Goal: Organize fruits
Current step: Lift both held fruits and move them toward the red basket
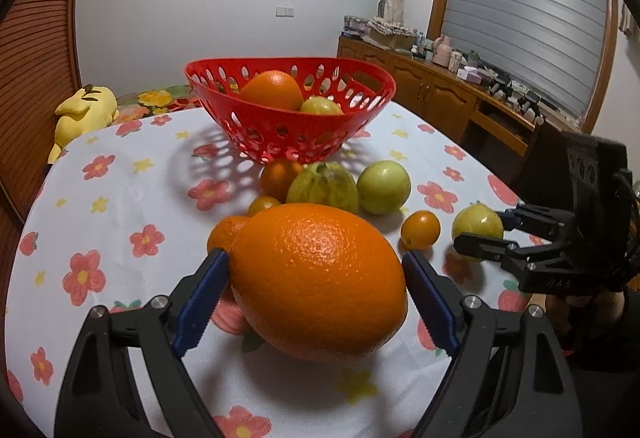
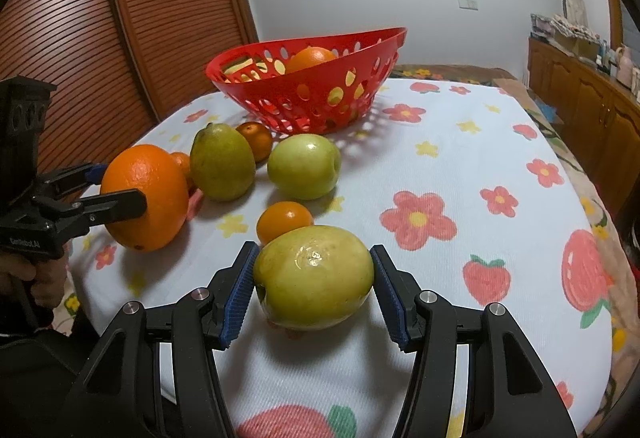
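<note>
My left gripper (image 1: 316,270) is shut on a large orange (image 1: 320,282), also seen in the right wrist view (image 2: 146,198). My right gripper (image 2: 312,278) is shut on a green apple (image 2: 314,278), which also shows in the left wrist view (image 1: 478,226). The red perforated basket (image 1: 280,134) stands at the far side of the table and holds an orange (image 1: 272,90) and a green fruit (image 1: 320,106). On the cloth between lie a pear (image 2: 222,168), a green apple (image 2: 304,166) and small oranges (image 2: 284,222).
The table has a white floral cloth (image 2: 460,158). A yellow plush toy (image 1: 84,114) lies past its far left edge. A wooden cabinet (image 1: 440,94) with clutter runs along the right wall. A wooden shutter door (image 2: 100,38) stands to the left.
</note>
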A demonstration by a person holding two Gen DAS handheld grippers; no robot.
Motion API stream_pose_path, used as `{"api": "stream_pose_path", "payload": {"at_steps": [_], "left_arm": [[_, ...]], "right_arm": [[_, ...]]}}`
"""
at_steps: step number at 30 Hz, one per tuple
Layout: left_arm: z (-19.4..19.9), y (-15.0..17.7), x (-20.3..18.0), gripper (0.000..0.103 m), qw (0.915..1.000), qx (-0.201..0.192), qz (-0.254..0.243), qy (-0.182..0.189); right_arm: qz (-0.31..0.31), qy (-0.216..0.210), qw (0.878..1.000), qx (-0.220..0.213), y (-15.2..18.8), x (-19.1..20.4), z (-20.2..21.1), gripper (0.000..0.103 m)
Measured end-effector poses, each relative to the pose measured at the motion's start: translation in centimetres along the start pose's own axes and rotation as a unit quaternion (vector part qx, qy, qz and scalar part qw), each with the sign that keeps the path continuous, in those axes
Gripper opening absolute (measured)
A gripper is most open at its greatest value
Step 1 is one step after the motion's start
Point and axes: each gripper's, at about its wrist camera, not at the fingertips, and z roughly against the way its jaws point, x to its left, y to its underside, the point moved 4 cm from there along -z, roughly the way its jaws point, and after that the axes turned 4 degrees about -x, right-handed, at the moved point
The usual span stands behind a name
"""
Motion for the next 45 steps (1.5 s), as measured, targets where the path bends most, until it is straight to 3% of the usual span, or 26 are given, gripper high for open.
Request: {"api": "stream_pose_path", "payload": {"at_steps": [9,23,45], "left_arm": [[1.3,-1.6,0.7,0.087,0.9997,-0.023,0.009,-0.006],[2.7,-5.6,1.3,0.087,0.998,-0.063,0.0,-0.011],[-0.2,-11.3,2.3,0.087,0.9969,-0.076,-0.012,-0.013]], "right_arm": [[0.004,0.0,1.0,-0.007,-0.7,0.1,0.2,0.057],[0.027,-0.003,0.999,-0.041,-4.7,0.6,1.2,0.057],[0.064,-0.006,0.995,-0.072,-12.0,0.9,0.1,0.057]]}}
